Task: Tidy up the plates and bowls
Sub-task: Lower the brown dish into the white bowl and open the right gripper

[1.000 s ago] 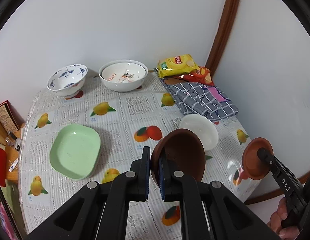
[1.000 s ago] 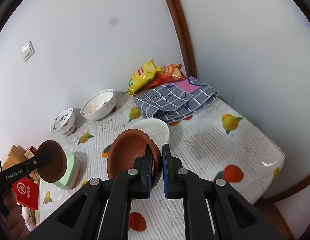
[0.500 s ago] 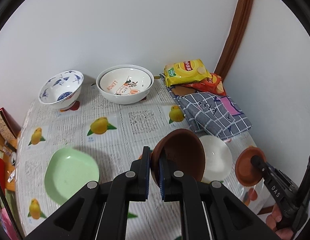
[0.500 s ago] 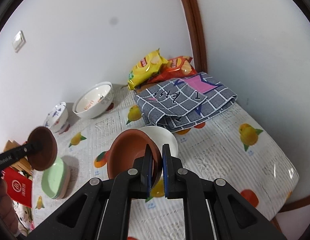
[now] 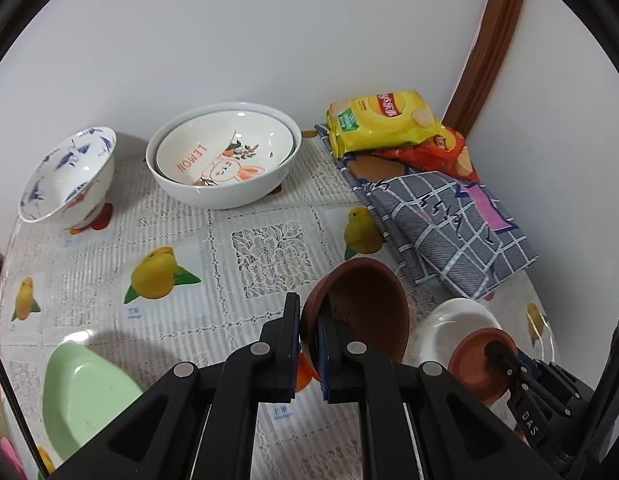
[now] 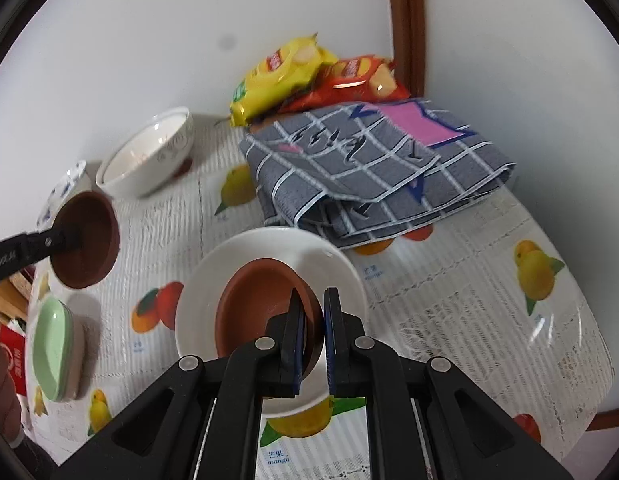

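Note:
My left gripper point(image 5: 309, 320) is shut on the rim of a brown bowl point(image 5: 361, 304), held tilted above the fruit-print tablecloth. In the right wrist view that same brown bowl point(image 6: 89, 240) hangs left of centre, above the green plate point(image 6: 49, 344). My right gripper point(image 6: 314, 316) is shut on the rim of a second brown bowl point(image 6: 261, 304), low over the white plate point(image 6: 341, 272); I cannot tell whether they touch. In the left wrist view this second bowl point(image 5: 477, 360) covers part of the white plate point(image 5: 457, 320).
A white lemon-print bowl point(image 5: 225, 156) and a blue-patterned bowl point(image 5: 65, 176) stand at the back by the wall. Snack bags point(image 5: 381, 124) and a folded grey checked cloth point(image 5: 449, 220) fill the back right corner. The green plate point(image 5: 81, 392) lies front left.
Both grippers have moved forward and down with their brown bowls. The right bowl has come down over the white plate. The left bowl has passed beyond the green plate.

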`<state>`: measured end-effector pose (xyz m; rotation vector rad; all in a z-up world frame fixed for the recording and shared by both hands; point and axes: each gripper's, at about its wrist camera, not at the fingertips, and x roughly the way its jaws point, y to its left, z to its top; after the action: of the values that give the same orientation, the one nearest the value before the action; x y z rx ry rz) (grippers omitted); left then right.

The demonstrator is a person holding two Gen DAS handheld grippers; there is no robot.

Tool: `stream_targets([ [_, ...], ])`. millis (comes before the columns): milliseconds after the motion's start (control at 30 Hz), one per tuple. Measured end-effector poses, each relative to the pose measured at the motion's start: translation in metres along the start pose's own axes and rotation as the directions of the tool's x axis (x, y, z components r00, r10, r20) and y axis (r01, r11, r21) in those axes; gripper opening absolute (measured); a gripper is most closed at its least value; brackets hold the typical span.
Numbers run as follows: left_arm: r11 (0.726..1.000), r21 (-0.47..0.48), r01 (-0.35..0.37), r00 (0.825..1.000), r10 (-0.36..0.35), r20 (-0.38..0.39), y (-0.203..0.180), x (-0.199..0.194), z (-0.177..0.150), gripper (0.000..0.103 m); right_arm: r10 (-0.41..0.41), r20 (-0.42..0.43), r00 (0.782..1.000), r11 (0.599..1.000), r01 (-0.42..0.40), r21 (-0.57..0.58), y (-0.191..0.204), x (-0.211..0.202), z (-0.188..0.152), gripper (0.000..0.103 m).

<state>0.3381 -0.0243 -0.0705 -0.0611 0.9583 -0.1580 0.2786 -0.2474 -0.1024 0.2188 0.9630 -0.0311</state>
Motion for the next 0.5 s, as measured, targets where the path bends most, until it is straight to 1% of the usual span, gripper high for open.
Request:
stream_targets([
  [100, 1.0, 0.003, 0.002, 1.0, -0.002, -0.005, 0.004, 0.01, 0.0, 0.008, -0.019, -0.017, 1.0, 1.0, 0.019, -0.016, 0.005, 0.013, 0.0, 0.009],
  [167, 1.0, 0.006, -0.006, 1.0, 0.006, -0.024, 0.006, 0.018, 0.003, 0.008, -0.03, -0.025, 0.999, 0.999, 0.029, -0.026, 0.007, 0.019, -0.001, 0.009],
  [333, 1.0, -0.016, -0.009, 1.0, 0.009, -0.01, 0.016, 0.015, 0.006, 0.008, -0.033, -0.052, 0.998, 0.999, 0.032, -0.033, 0.008, 0.03, 0.0, 0.009],
  [500, 1.0, -0.028, -0.01, 1.0, 0.009, -0.016, 0.021, 0.018, 0.006, 0.008, -0.042, -0.068, 0.997, 0.998, 0.039, -0.046, 0.01, 0.038, 0.001, 0.009],
])
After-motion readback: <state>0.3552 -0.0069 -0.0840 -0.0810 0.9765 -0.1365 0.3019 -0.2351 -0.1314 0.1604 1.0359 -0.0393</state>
